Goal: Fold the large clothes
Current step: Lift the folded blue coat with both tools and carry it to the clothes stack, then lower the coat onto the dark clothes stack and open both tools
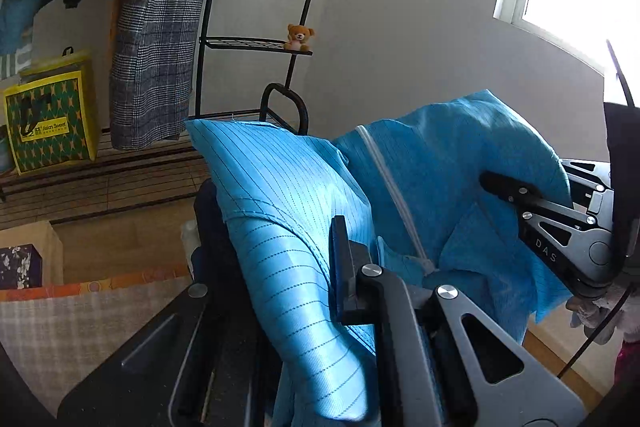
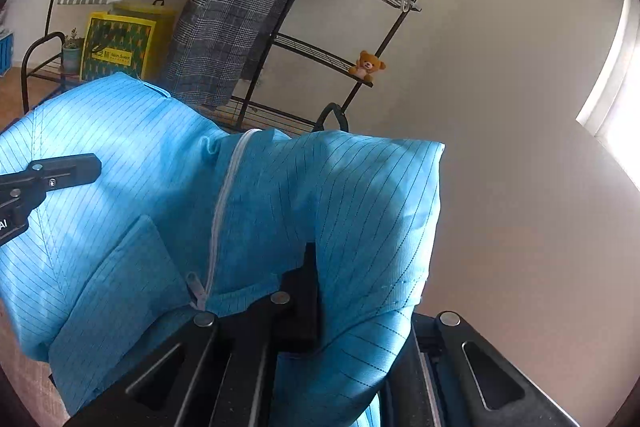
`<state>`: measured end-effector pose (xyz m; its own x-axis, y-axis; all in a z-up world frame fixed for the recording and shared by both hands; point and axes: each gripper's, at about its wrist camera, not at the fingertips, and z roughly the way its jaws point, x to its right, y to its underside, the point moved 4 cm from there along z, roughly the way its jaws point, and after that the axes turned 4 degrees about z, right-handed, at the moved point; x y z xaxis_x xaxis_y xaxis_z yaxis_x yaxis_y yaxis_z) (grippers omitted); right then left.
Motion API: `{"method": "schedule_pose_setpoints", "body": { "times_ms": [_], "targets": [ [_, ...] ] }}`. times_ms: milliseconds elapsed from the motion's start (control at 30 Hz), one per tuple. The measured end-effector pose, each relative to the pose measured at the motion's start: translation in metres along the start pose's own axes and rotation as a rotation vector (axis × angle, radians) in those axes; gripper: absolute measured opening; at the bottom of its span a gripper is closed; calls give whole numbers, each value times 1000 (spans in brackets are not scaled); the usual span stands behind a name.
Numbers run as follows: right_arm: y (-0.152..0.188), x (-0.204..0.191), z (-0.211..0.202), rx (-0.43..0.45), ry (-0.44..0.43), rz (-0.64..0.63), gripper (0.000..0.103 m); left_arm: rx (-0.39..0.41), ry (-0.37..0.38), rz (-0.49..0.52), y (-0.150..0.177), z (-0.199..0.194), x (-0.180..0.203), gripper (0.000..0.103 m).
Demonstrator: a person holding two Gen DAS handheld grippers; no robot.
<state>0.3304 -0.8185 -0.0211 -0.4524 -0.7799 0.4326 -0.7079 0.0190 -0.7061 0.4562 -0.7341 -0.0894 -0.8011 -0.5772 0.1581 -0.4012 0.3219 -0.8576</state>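
- While lifted in front of the wire rack (image 1: pixel 256 45), the blue garment (image 1: pixel 280 195) hangs between both grippers.
- Left gripper (image 1: pixel 280 251) clenched on one top edge, right gripper (image 2: pixel 360 291) on the other, presumably to spread it for folding.

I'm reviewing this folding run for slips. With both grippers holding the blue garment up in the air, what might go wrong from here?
1. The left gripper and right gripper each pinch only a bunched bit of the blue garment, so it may slip out.
2. The wire rack stands close behind; the fabric could snag.
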Motion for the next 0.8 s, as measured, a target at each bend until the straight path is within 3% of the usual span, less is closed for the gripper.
{"method": "schedule_pose_setpoints", "body": {
  "times_ms": [67, 133, 167, 233, 267, 333, 367, 567, 800],
  "targets": [
    [6, 5, 15, -19, 56, -5, 16, -4, -37, 10, 5, 7, -4, 6],
    [12, 5, 28, -54, 118, -55, 41, -22, -85, 22, 11, 12, -8, 12],
    [14, 6, 33, -69, 170, -76, 47, -37, -113, 24, 14, 15, -10, 15],
    [17, 14, 35, -70, 240, -77, 58, -64, -158, 20, 19, 19, -15, 34],
    [17, 19, 33, -72, 236, -45, 60, -61, -174, 17, 20, 18, -18, 39],
    [14, 32, 27, -66, 219, 36, 68, -39, -212, 13, 19, 11, -21, 68],
    [14, 37, 21, -56, 212, 70, 69, -29, -225, 12, 18, 7, -22, 72],
    [13, 42, -11, -21, 151, 117, 70, -9, -220, 32, 7, -31, -24, 75],
    [10, 28, -67, 14, 79, 151, 70, 25, -194, 55, 7, -111, -12, 75]
  ]
}}
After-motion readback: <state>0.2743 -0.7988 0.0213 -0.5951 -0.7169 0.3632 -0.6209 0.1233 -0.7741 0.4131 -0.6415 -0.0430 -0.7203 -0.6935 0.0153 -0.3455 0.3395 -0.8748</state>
